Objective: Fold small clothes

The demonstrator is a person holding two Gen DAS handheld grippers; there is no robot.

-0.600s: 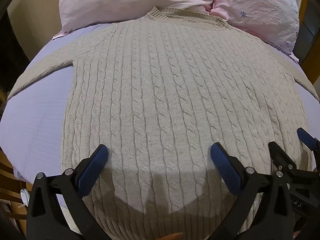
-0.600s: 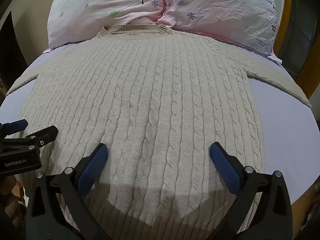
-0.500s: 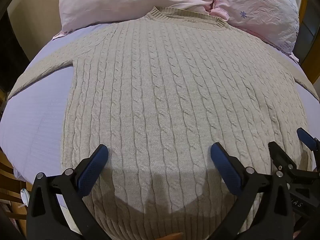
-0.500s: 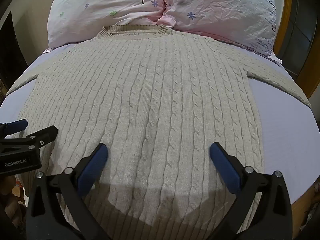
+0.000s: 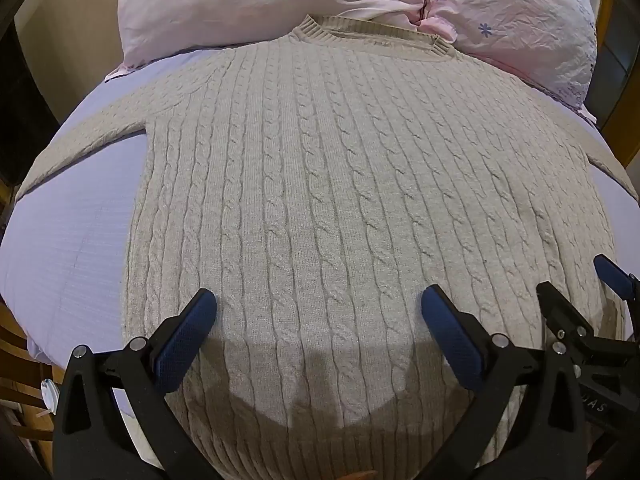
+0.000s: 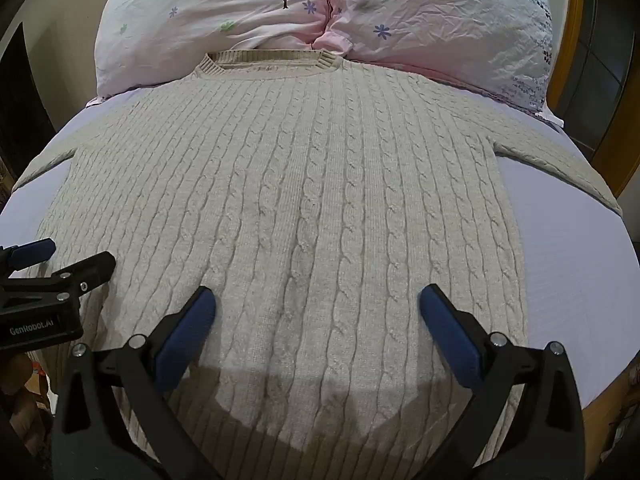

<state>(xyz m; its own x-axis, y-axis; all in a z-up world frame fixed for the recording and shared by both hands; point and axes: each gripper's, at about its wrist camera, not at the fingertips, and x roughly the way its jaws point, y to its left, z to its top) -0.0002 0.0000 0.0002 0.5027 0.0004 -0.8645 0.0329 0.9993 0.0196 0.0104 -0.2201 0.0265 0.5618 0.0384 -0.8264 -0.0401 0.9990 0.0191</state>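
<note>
A beige cable-knit sweater (image 5: 340,200) lies flat and spread out on the lavender bed sheet (image 5: 68,248), collar at the far end, sleeves stretched out to both sides. It also fills the right wrist view (image 6: 304,208). My left gripper (image 5: 318,320) is open and empty, hovering over the sweater's hem on its left half. My right gripper (image 6: 318,320) is open and empty over the hem on its right half. Each gripper shows at the edge of the other's view: the right one (image 5: 580,304), the left one (image 6: 60,268).
Two pink flowered pillows (image 6: 320,12) lie at the head of the bed just beyond the collar. Bare sheet (image 6: 572,280) shows to the right of the sweater. A wooden frame (image 6: 568,40) and dark surroundings border the bed.
</note>
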